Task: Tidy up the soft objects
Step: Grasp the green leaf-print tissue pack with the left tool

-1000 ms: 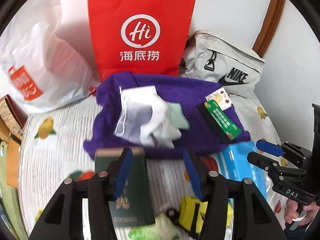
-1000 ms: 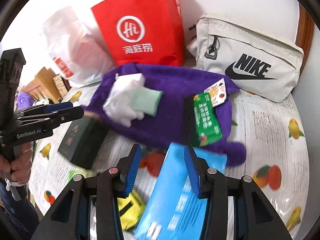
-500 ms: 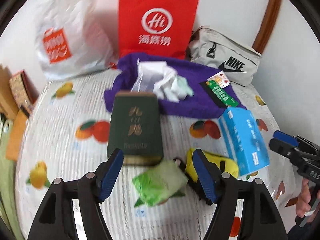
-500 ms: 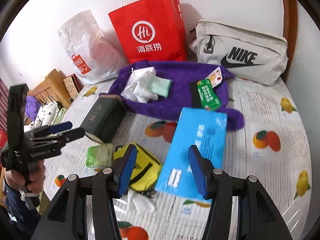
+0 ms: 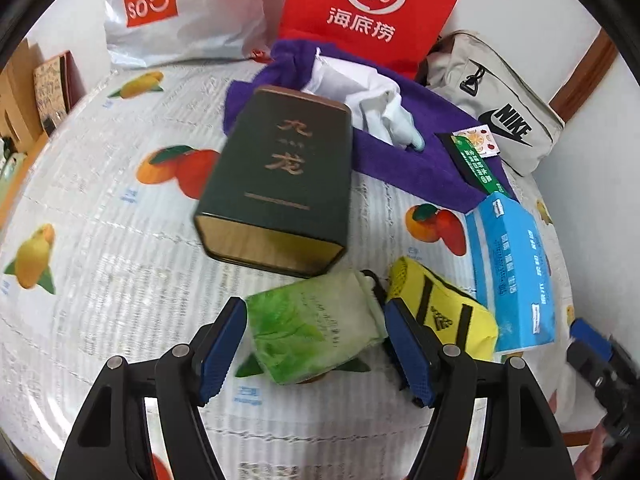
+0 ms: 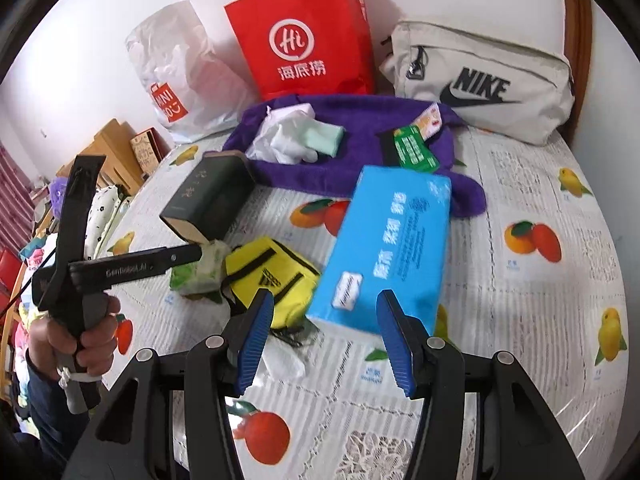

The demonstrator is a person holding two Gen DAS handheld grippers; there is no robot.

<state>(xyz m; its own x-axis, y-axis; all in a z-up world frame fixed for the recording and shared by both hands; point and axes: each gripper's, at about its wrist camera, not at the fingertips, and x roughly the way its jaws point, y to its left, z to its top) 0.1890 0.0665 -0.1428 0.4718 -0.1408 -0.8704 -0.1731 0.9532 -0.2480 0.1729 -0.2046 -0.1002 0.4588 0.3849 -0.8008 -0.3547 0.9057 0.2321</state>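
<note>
A round table (image 6: 560, 300) under a white cloth printed with oranges, pears and apples fills both views, pushed against a white wall with wood trim at 2 o'clock. Along the far edge stand a Miniso bag (image 5: 180, 8), a red bag (image 5: 372, 4) and a grey Nike pouch (image 6: 484, 80). A purple towel (image 6: 360, 148) lies before them, carrying white cloths (image 6: 288, 136) and a green packet (image 6: 412, 148). Wooden furniture shows off the table at 9 o'clock in the right wrist view (too blurred to read).

The left gripper (image 5: 312, 344) has its jaws apart, one on each side of the green tissue pack (image 5: 316, 328), and whether the pads touch it I cannot tell. A dark tin (image 5: 276, 188) lies just past the pack at 12 o'clock, and a yellow pouch (image 5: 444, 312) sits at its 3 o'clock. The right gripper (image 6: 326, 336) hangs open over the near end of the blue tissue box (image 6: 388, 248).

Half a second ago the left gripper was farther back, with the pack ahead of its tips; now the pack lies between them and the tin looms larger. The right gripper has eased nearer the blue box, whose end now sits between its fingers in the view.
</note>
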